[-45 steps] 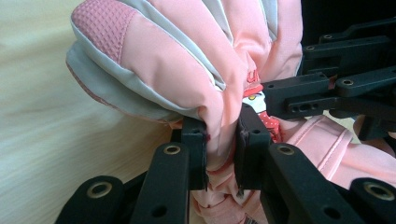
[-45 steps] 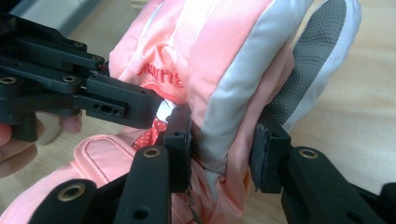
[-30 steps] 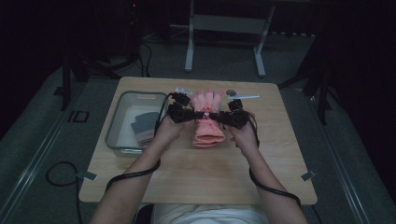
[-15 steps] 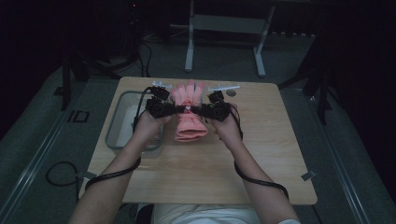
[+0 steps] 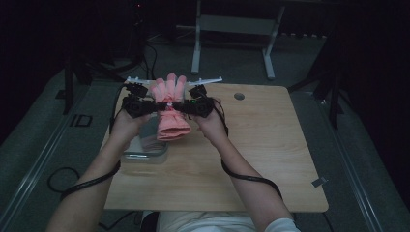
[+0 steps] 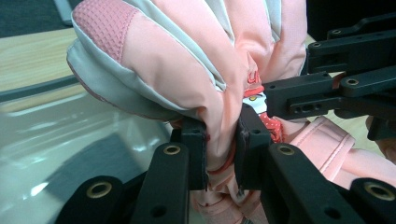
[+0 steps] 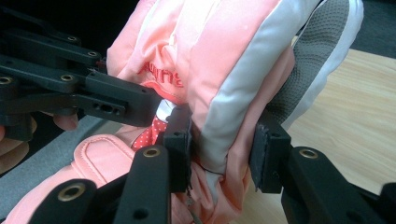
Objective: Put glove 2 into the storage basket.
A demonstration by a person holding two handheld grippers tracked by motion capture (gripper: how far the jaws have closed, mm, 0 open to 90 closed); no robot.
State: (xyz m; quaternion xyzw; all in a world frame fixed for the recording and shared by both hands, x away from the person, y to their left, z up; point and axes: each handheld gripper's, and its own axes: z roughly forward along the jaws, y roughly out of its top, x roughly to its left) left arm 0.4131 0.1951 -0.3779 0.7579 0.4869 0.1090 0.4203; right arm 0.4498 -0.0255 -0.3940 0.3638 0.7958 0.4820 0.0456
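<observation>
A pink padded glove (image 5: 169, 104) with pale grey panels and red lettering hangs above the table's far left, fingers pointing away and cuff drooping toward me. My left gripper (image 5: 155, 106) pinches it from the left and my right gripper (image 5: 183, 106) from the right. In the left gripper view the jaws (image 6: 223, 140) are shut on a fold of the glove (image 6: 187, 60) near the wrist. The right gripper's jaws (image 7: 224, 135) clamp a thicker part of the glove (image 7: 219, 56), grey palm side to the right.
A shallow metal tray (image 5: 145, 150) lies below the left hand at the wooden table's (image 5: 251, 145) left side; its glossy floor (image 6: 60, 140) shows under the glove. A round grommet (image 5: 239, 96) sits at the back. A desk frame (image 5: 232, 29) stands beyond the table.
Both hands have carried the glove left and farther away, from the table's middle to above the tray. Both grippers stayed shut on it throughout.
</observation>
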